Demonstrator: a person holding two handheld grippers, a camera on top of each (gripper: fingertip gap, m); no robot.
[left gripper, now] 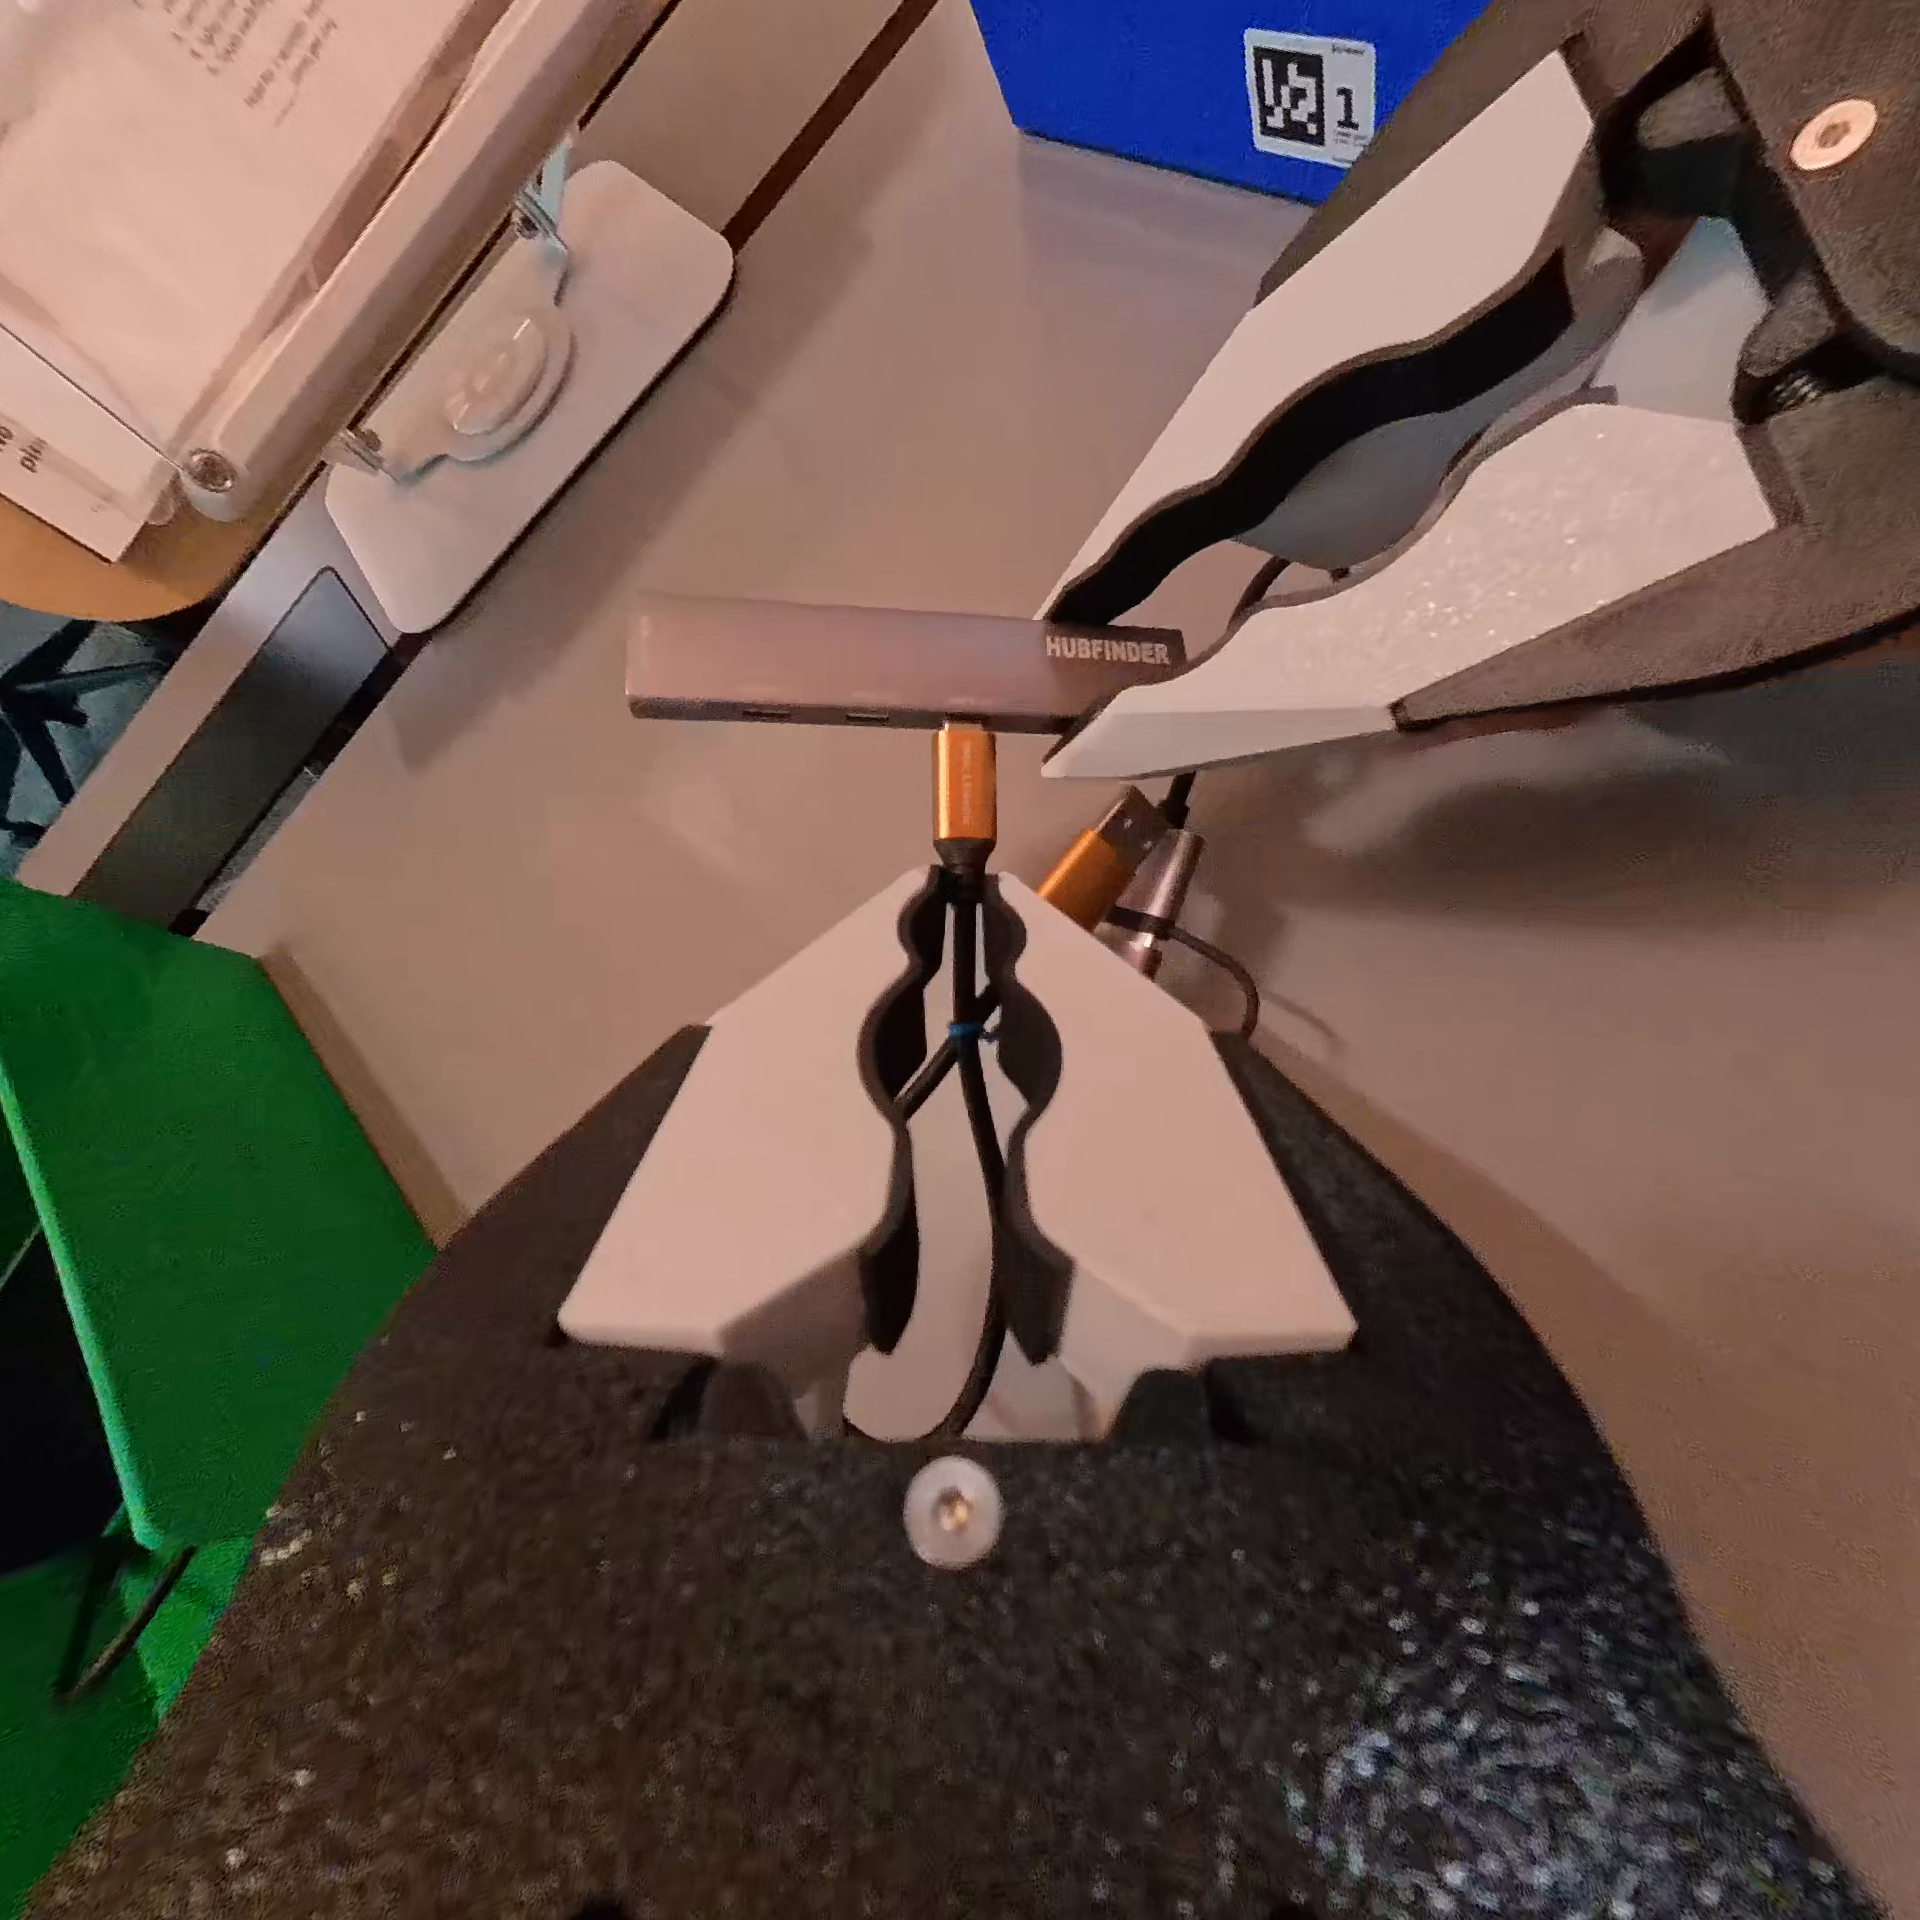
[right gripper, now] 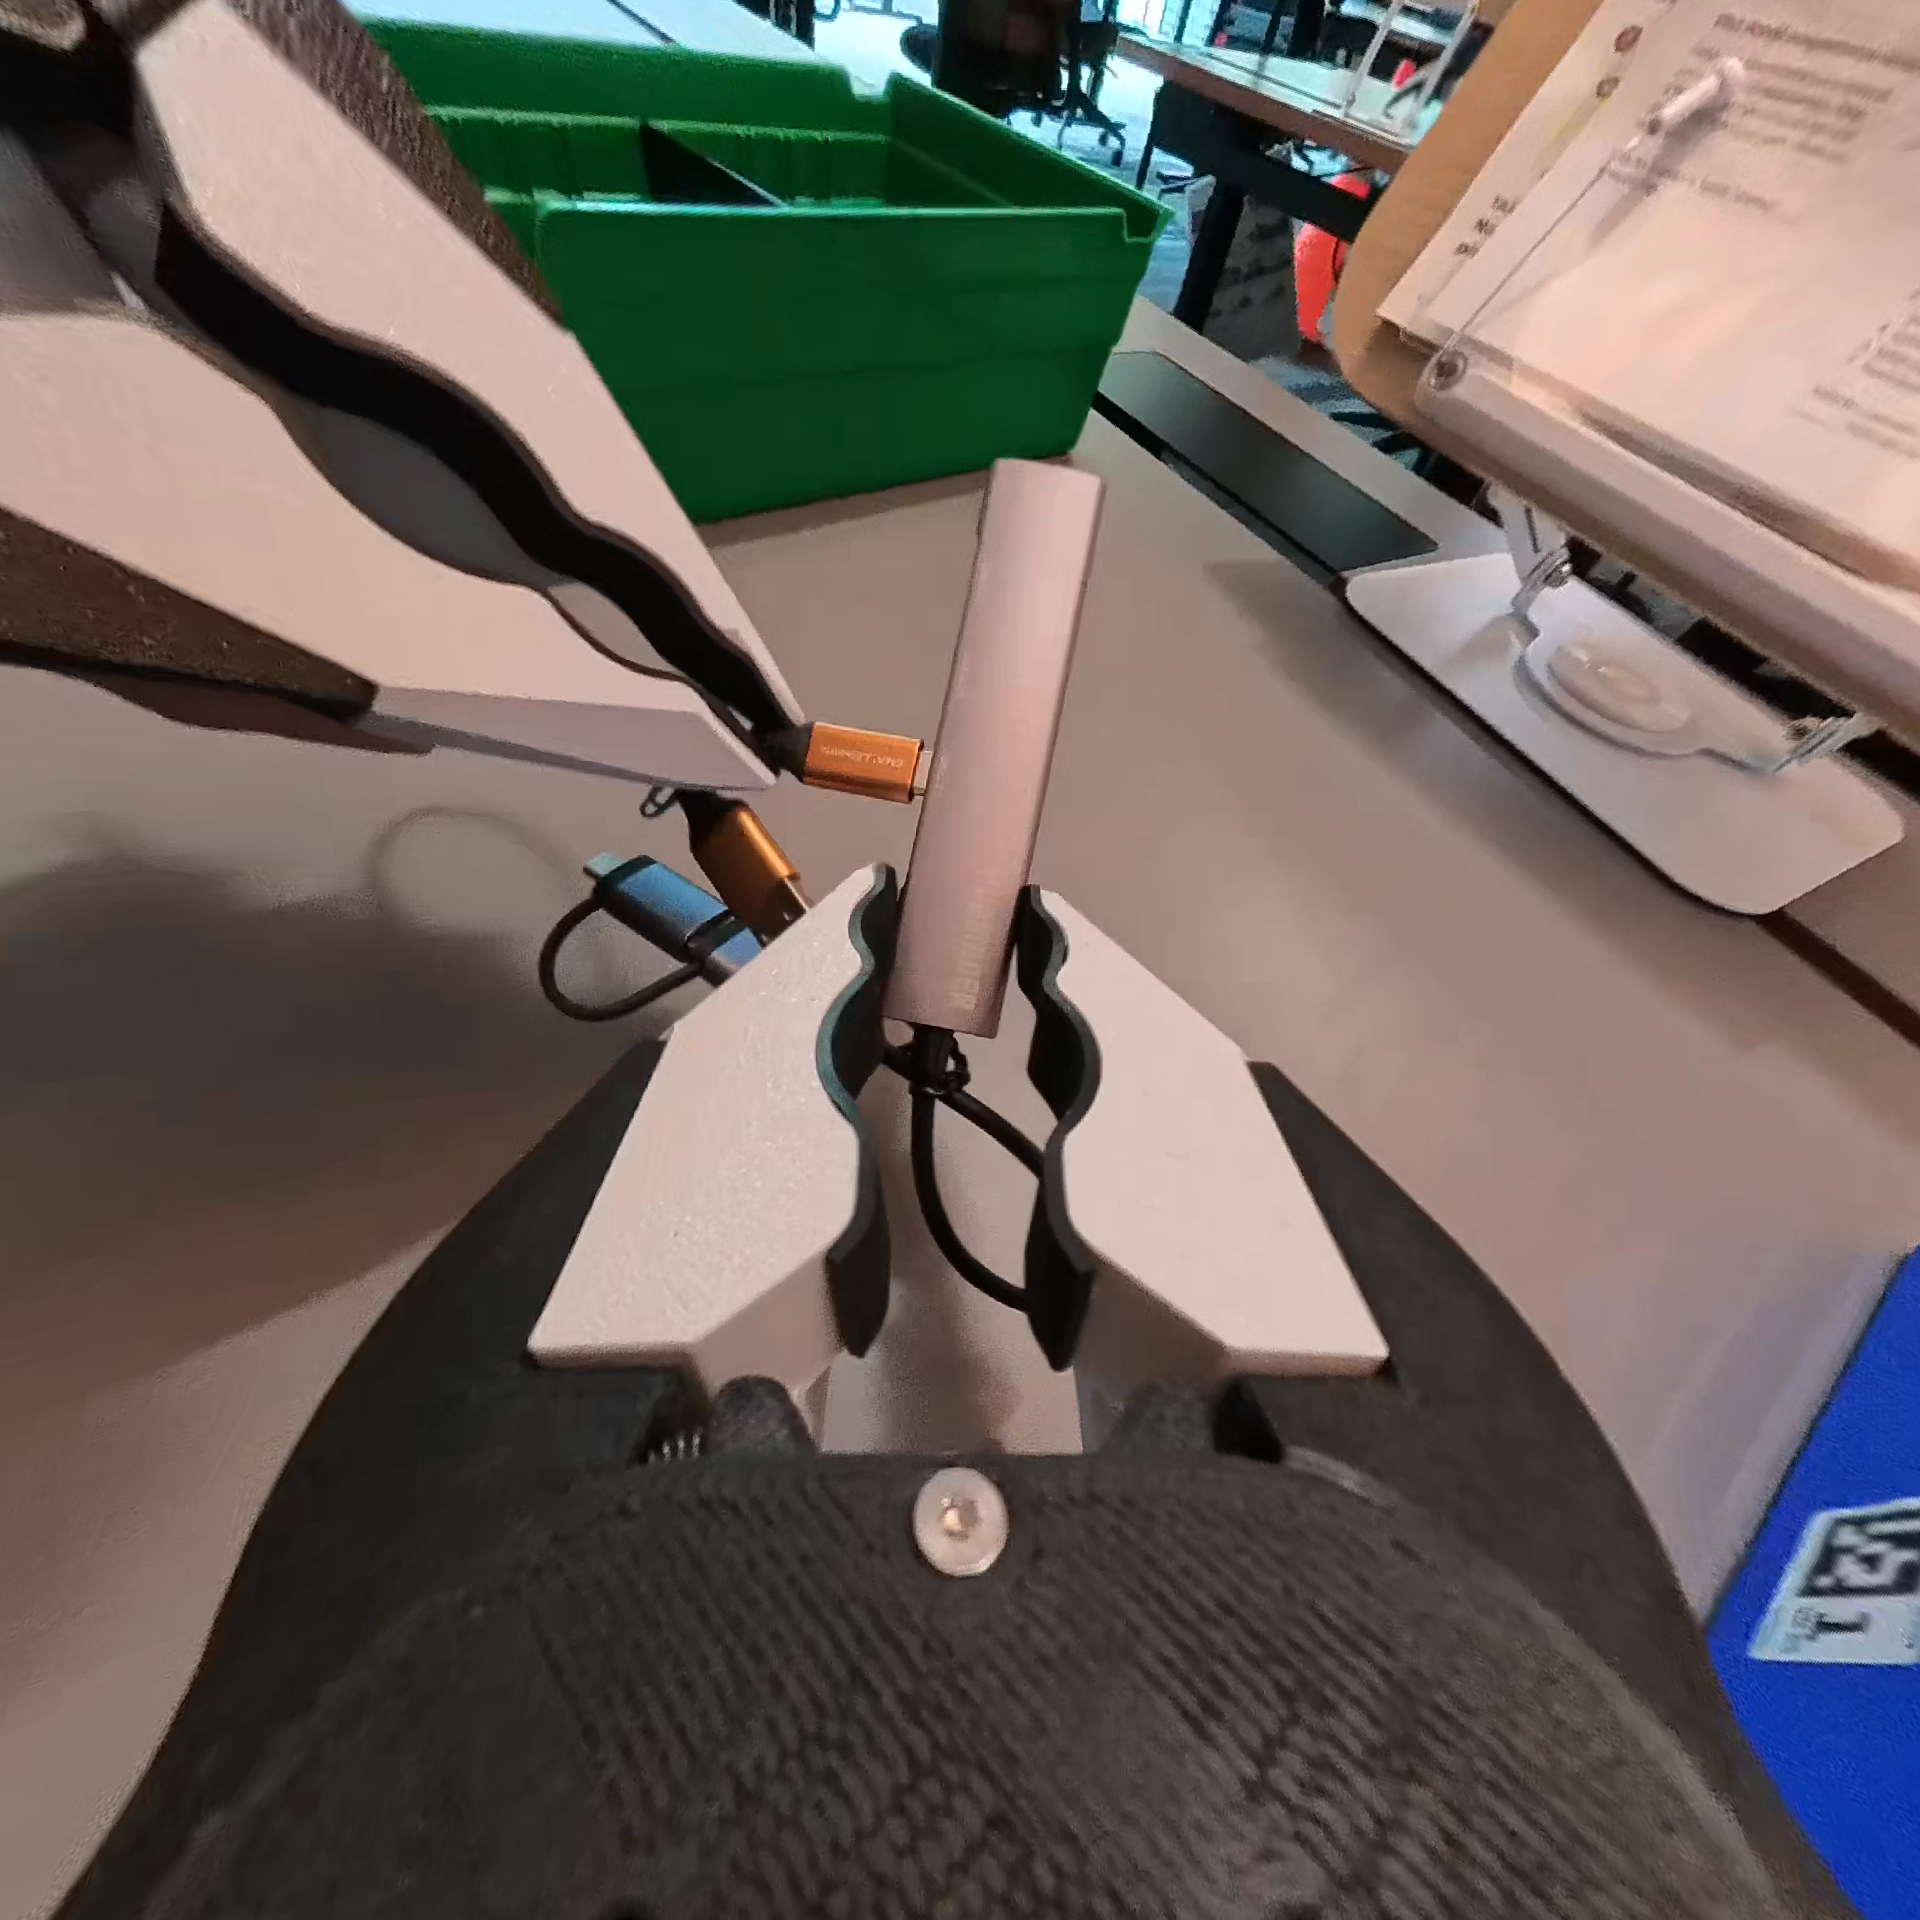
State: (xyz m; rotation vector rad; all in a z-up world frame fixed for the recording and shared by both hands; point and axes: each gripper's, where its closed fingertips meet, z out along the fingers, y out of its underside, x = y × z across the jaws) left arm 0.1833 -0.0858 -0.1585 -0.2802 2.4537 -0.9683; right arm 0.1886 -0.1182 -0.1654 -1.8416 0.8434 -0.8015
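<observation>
My left gripper [left gripper: 961, 888] is shut on a black cable just behind its orange plug [left gripper: 966, 781]. The plug sits in a port on the edge of a grey metal hub [left gripper: 873, 660], held above the table. My right gripper [right gripper: 951, 935] is shut on the hub's [right gripper: 1003, 748] labelled end; it also shows in the left wrist view [left gripper: 1070, 675]. The orange plug [right gripper: 865, 755] and the left gripper [right gripper: 769, 743] show in the right wrist view. The cable's other orange plug [left gripper: 1096, 857] and a grey-blue adapter plug [right gripper: 670, 909] hang or lie below the hub.
A green bin [right gripper: 831, 301] stands on the pale table [left gripper: 831, 416] past the hub. A white stand base [right gripper: 1621, 748] carries a tilted board with paper [right gripper: 1704, 239]. A blue box with a square marker [left gripper: 1195, 73] sits near the right gripper.
</observation>
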